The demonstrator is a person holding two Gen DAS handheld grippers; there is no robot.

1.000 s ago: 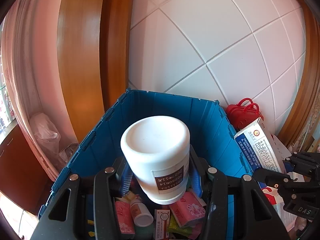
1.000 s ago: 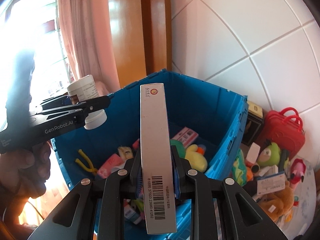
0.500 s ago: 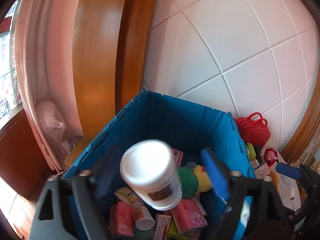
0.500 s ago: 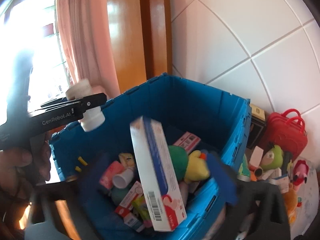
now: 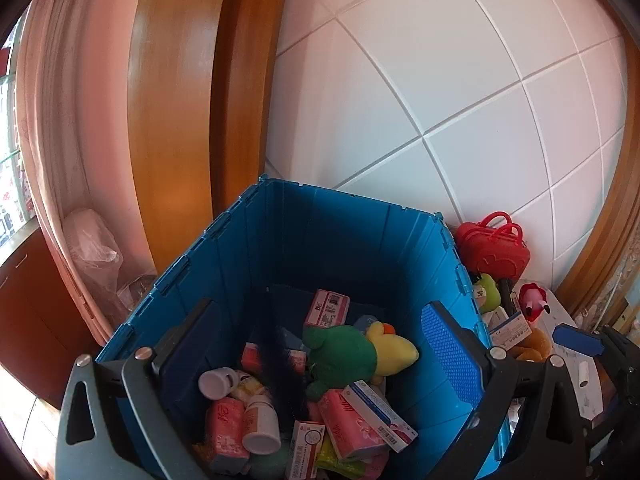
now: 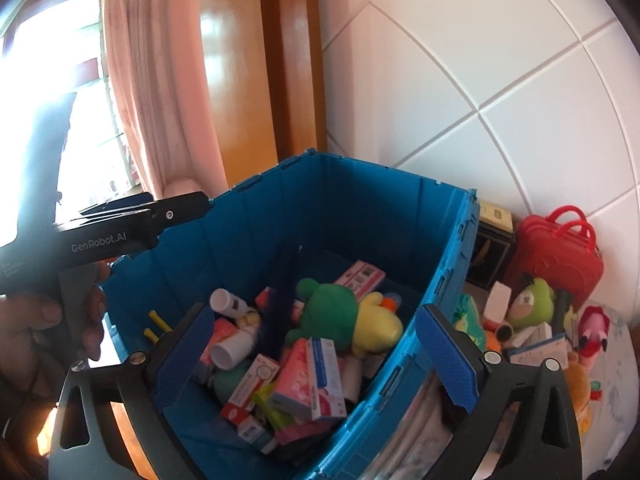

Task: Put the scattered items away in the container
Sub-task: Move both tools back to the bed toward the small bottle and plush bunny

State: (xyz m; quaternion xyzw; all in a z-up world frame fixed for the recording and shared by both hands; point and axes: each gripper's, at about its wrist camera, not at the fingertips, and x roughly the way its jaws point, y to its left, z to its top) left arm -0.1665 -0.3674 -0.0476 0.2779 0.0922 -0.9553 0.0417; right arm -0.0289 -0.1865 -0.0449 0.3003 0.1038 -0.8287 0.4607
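The blue crate (image 5: 224, 264) (image 6: 256, 232) stands against the tiled wall, with both grippers above its near rim. My left gripper (image 5: 320, 360) is open and holds nothing. The white jar (image 5: 218, 382) (image 6: 226, 302) lies inside among pink boxes. My right gripper (image 6: 316, 360) is also open and bare. The long white and blue box (image 6: 326, 376) (image 5: 380, 408) rests flat on the pile in the crate. A green and yellow plush (image 5: 344, 356) (image 6: 332, 312) lies in the middle. The left gripper (image 6: 140, 220) shows side-on at the crate's left rim.
Right of the crate lie a red toy suitcase (image 6: 560, 248) (image 5: 494, 248), a green plush (image 6: 532, 308), a pink toy (image 6: 596, 328) and small boxes. A dark box (image 6: 492, 248) stands by the wall. A pink curtain (image 6: 160, 100) and a wooden door frame (image 5: 180, 120) are at the left.
Both grippers opened. The white jar fell from the left one and the long box from the right one, and both now lie in the crate.
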